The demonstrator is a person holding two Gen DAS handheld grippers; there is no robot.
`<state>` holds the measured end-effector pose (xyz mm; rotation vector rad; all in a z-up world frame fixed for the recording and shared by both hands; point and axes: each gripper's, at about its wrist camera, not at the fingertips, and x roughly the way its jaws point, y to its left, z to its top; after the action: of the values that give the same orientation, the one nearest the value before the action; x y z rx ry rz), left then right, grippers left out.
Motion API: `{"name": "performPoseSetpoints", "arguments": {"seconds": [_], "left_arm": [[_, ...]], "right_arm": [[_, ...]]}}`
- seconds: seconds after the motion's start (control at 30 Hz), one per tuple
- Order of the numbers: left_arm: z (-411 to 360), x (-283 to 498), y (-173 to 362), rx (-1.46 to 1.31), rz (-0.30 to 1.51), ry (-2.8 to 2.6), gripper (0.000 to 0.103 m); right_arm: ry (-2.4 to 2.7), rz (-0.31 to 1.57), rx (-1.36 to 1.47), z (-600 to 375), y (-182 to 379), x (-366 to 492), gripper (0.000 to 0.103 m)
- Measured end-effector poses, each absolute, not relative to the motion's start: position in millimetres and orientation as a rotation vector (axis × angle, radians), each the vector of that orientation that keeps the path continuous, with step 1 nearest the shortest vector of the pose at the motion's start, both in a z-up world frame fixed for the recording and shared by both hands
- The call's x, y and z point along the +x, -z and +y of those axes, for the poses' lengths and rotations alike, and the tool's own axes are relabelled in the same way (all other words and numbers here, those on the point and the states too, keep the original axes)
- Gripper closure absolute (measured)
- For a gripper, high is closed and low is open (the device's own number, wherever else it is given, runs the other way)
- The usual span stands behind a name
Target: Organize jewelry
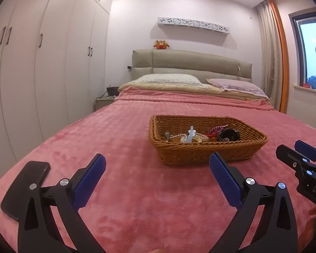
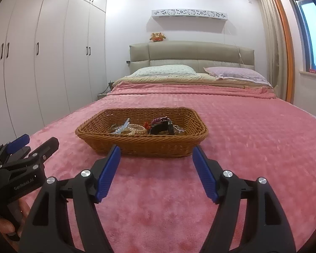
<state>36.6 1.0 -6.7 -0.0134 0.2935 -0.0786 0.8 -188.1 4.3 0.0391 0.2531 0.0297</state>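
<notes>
Blanket, pink and plush, covers the bed and carries everything. Wicker basket sits at twelve o'clock from the right gripper, at one o'clock from the left gripper. Both grippers hover short of it, fingers spread wide, holding nothing. Phone lies at nine o'clock. Jewelry pieces — pale bead strand, blue clip, dark watch-like item — lie jumbled inside; nothing shows outside the basket, so sorting looks unstarted.

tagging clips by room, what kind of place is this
A bedroom: a bed with a pink blanket, two pillows against a padded headboard, and tall wardrobes. The jewelry basket sits on the bed.
</notes>
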Motion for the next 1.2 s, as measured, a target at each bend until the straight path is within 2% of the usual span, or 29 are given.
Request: {"name": "performPoseSetpoints", "arguments": {"seconds": [0.27, 1.2], "left_arm": [[-5.5, 32.4, 5.8, 0.015, 0.285, 0.078, 0.008], [-8.9, 36.6, 6.3, 0.016, 0.31, 0.09, 0.008]], "right_arm": [[-0.027, 0.252, 0.026, -183.9, -3.4, 0.9, 0.03], [-0.024, 0.258, 0.033, -184.5, -3.4, 1.7, 0.03]]}}
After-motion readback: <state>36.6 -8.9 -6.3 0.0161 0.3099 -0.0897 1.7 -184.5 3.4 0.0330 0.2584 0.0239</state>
